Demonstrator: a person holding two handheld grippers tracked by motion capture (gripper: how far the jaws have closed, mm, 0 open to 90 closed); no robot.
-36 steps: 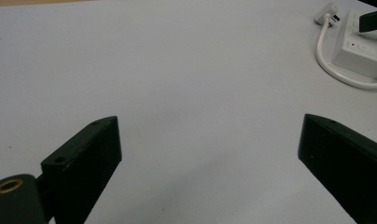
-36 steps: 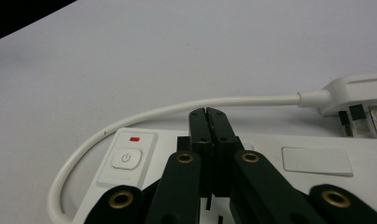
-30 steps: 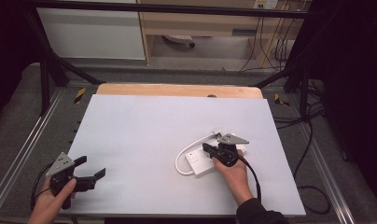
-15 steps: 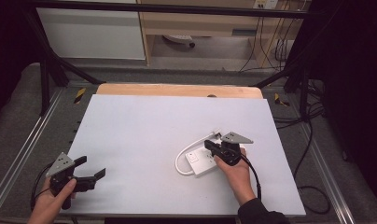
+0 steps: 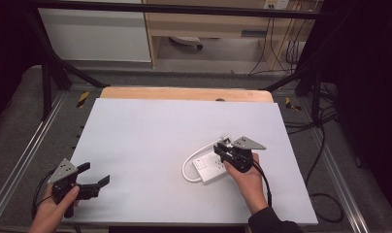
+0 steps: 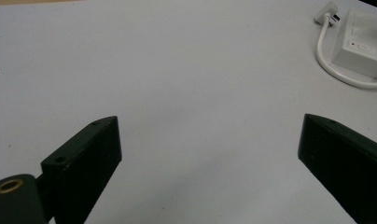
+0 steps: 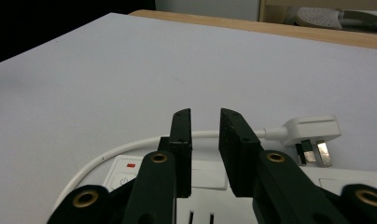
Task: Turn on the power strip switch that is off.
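A white power strip [image 5: 209, 169] lies on the white table [image 5: 150, 126], right of the middle, with its white cable [image 5: 186, 164] looped to the left and its plug [image 5: 225, 142] at the far side. My right gripper [image 5: 219, 151] hovers low over the strip. Its jaws have just been opening and stand a narrow gap apart with nothing between them [image 7: 205, 116]. Just beyond the tips lie the cable [image 7: 121, 150] and the plug [image 7: 312, 133]. My left gripper [image 5: 94, 174] rests at the front left, wide open [image 6: 207, 140] and empty, far from the strip [image 6: 364, 46].
A wooden board edge [image 5: 184, 93] runs along the table's far side. Metal rails [image 5: 19, 160] flank the table on both sides. Behind it are a cabinet [image 5: 94, 34] and hanging cables [image 5: 286, 48].
The right hand has edged slightly to the right over the power strip. The left hand and its gripper have stayed still.
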